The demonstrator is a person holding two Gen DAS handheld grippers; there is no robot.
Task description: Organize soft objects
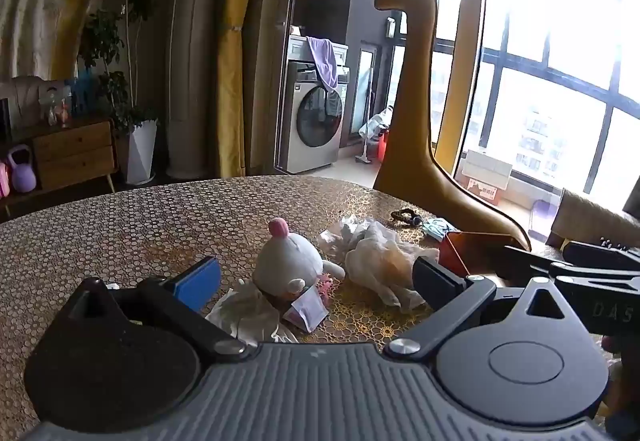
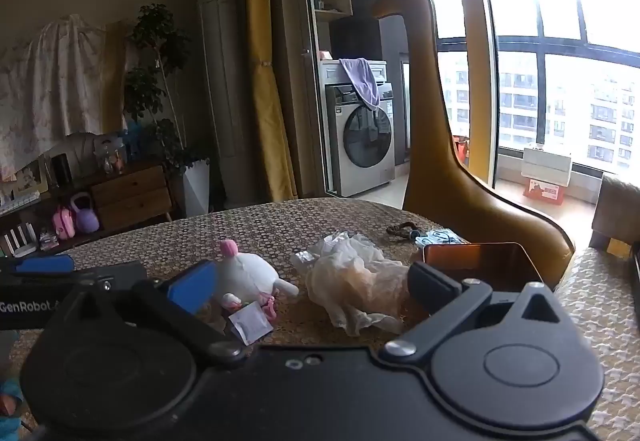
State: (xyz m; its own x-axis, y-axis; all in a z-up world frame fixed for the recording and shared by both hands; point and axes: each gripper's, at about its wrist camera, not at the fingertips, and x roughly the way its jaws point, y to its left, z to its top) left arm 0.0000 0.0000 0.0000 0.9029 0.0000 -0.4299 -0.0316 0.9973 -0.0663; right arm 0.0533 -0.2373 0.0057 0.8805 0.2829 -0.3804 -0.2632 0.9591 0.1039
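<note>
Nothing is held yet: the left gripper [image 1: 316, 273] and right gripper [image 2: 310, 283] are both held wide open above the worktop [image 1: 120, 225], where the soft toy [image 1: 290, 263] is laid beside crumpled plastic [image 2: 352, 281], likely to be grabbed next.

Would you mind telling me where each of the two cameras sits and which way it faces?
Left wrist view: sits on the left gripper, just above the table, facing the white plush toy and crumpled plastic bag; its open jaws and the right gripper's side show.
Right wrist view: sits on the right gripper, facing the same way; the orange box lies ahead of its open jaws, with the left gripper at the left edge.
Shared: toy, bag, box, giraffe figure, washing machine.
</note>
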